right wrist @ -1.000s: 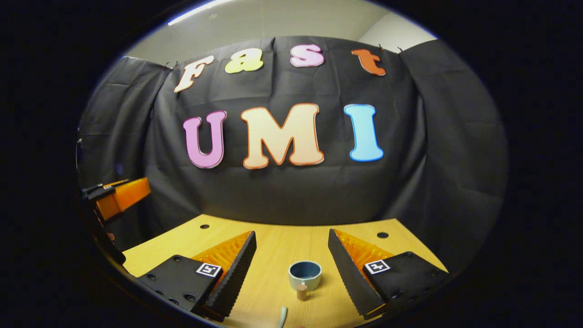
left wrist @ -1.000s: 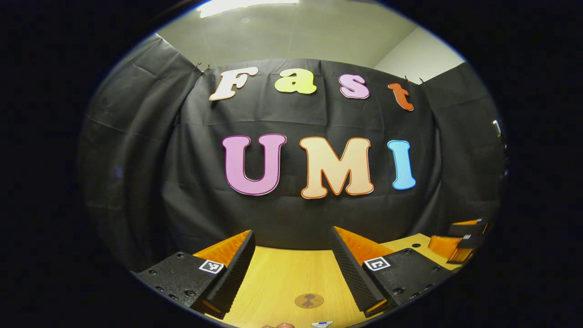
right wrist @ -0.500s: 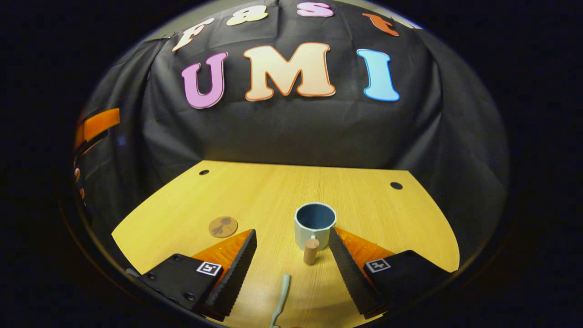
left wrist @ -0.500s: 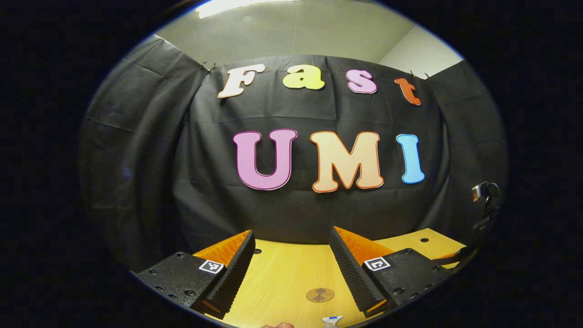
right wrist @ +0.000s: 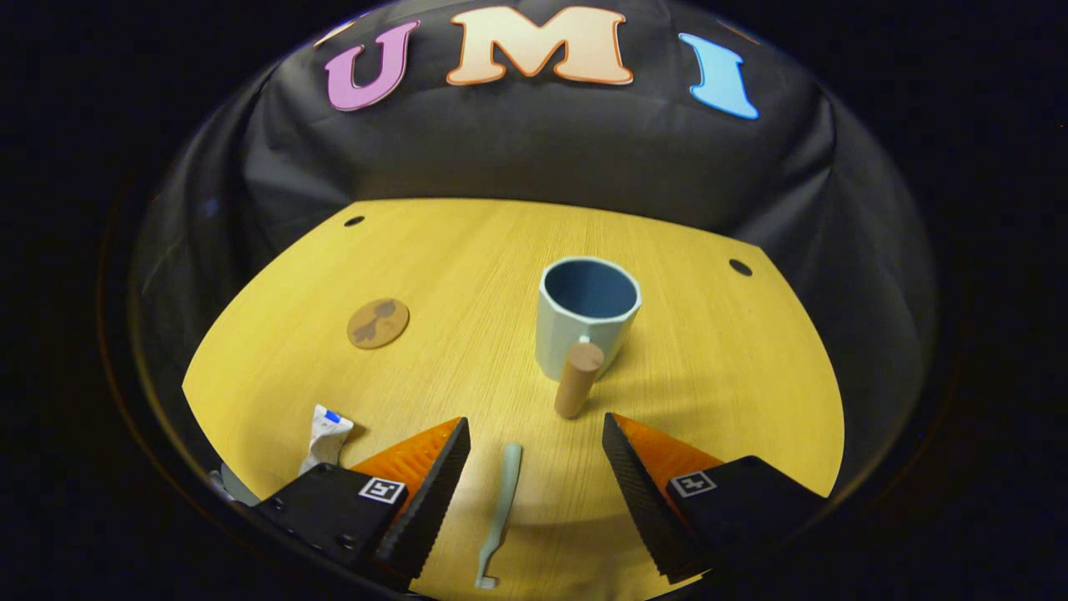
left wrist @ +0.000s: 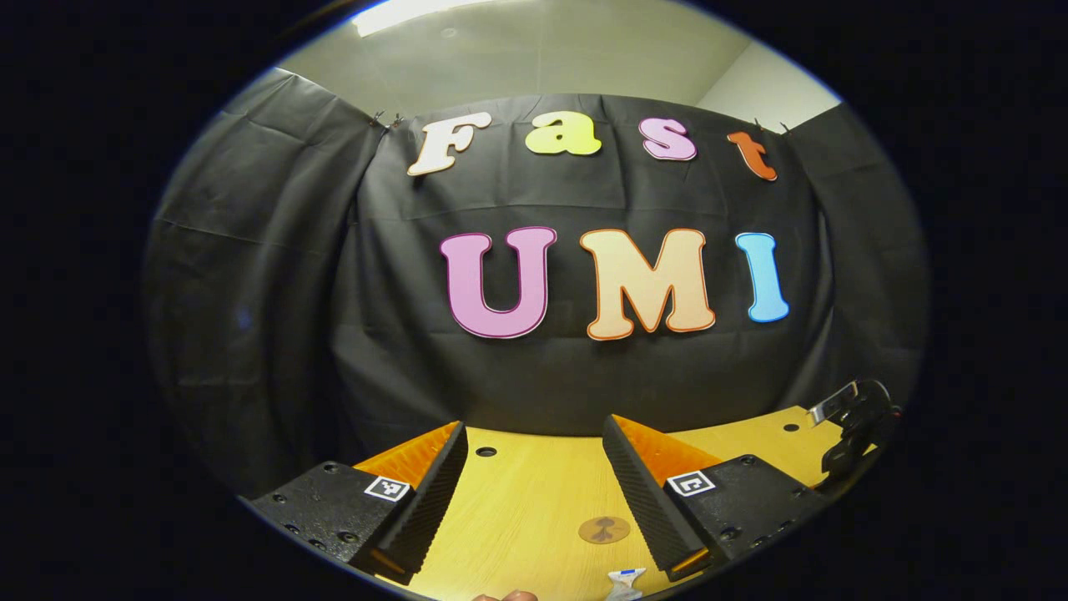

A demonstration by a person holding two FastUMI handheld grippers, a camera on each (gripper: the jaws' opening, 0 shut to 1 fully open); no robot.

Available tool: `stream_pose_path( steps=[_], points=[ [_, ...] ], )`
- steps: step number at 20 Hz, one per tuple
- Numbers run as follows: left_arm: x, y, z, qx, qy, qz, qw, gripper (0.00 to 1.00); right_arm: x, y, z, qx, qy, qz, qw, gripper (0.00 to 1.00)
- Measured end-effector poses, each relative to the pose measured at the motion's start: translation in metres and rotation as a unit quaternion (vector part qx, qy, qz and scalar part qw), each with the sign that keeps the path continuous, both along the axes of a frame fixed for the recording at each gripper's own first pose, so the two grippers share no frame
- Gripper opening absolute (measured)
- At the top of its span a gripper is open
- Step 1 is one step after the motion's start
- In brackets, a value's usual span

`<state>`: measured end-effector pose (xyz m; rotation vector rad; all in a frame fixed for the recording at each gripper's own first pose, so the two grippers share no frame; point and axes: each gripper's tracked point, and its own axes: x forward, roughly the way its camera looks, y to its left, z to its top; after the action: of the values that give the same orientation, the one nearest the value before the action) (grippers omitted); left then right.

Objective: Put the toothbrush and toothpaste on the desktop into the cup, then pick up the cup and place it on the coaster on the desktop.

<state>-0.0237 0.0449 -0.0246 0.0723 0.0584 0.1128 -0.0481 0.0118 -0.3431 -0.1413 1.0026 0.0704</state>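
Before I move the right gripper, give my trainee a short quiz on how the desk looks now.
1. True or false: the toothbrush already stands in the cup.
2. What lies between the open fingers of the right gripper? A) coaster B) toothbrush C) toothpaste
3. Fill in: the cup's wooden handle points ____ the right gripper.

Key: 1 false, it lies flat on the desktop; 2 B; 3 toward. The coaster and toothpaste lie apart from the cup.

Dim overhead light, strong fisheye bulge
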Motion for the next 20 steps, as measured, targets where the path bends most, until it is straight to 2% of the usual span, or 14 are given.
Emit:
stream_pose_path(
  steps=[1, 2, 3, 5, 6, 7, 8, 11, 12, 13, 16, 18, 19, 20],
  points=[
    [-0.001, 0.001, -0.002, 0.0, 0.002, 0.001, 1.0, 0.95, -0.005, -0.001, -0.007, -0.003, 0.02, -0.001, 1.0, 0.99],
    [-0.001, 0.001, -0.003, 0.0, 0.003, 0.002, 1.0, 0.99, -0.009, -0.001, -0.014, -0.002, 0.036, -0.003, 0.999, 0.97],
    [-0.002, 0.002, -0.005, 0.0, 0.004, 0.003, 1.0, 0.95, -0.012, 0.0, -0.021, 0.001, 0.05, -0.003, 0.999, 0.99],
    [-0.001, 0.003, -0.008, -0.003, 0.008, 0.004, 1.0, 0.95, -0.018, 0.0, -0.03, -0.001, 0.074, -0.006, 0.997, 0.96],
    [-0.001, 0.003, -0.01, -0.004, 0.011, 0.004, 1.0, 0.99, -0.02, -0.001, -0.033, -0.002, 0.085, -0.006, 0.996, 0.99],
    [0.0, 0.003, -0.012, -0.005, 0.014, 0.003, 1.0, 0.99, -0.023, -0.002, -0.036, -0.004, 0.098, -0.006, 0.995, 0.96],
    [0.001, 0.001, -0.015, -0.006, 0.018, 0.0, 1.0, 0.95, -0.027, -0.003, -0.04, -0.006, 0.113, -0.005, 0.994, 0.96],
    [0.0, 0.001, -0.024, -0.005, 0.03, -0.004, 1.0, 0.96, -0.042, -0.001, -0.05, -0.005, 0.162, 0.0, 0.987, 0.96],
    [0.0, 0.001, -0.026, -0.004, 0.033, -0.005, 0.999, 0.96, -0.047, 0.0, -0.051, -0.007, 0.178, 0.003, 0.984, 0.99],
    [0.001, 0.001, -0.029, -0.002, 0.036, -0.007, 0.999, 0.96, -0.042, 0.0, -0.052, -0.006, 0.171, 0.01, 0.985, 0.95],
    [0.001, -0.002, -0.038, -0.001, 0.047, -0.016, 0.999, 0.95, -0.044, 0.002, -0.053, -0.011, 0.19, 0.015, 0.982, 0.93],
    [0.002, -0.003, -0.049, -0.002, 0.062, -0.022, 0.998, 0.96, -0.043, 0.004, -0.053, -0.013, 0.201, 0.022, 0.979, 0.86],
    [0.001, -0.003, -0.054, -0.001, 0.068, -0.025, 0.997, 0.96, -0.042, 0.006, -0.054, -0.013, 0.203, 0.023, 0.979, 0.8],
    [0.001, -0.004, -0.057, 0.001, 0.073, -0.027, 0.997, 1.0, -0.041, 0.007, -0.053, -0.013, 0.207, 0.022, 0.978, 0.69]
  ],
)
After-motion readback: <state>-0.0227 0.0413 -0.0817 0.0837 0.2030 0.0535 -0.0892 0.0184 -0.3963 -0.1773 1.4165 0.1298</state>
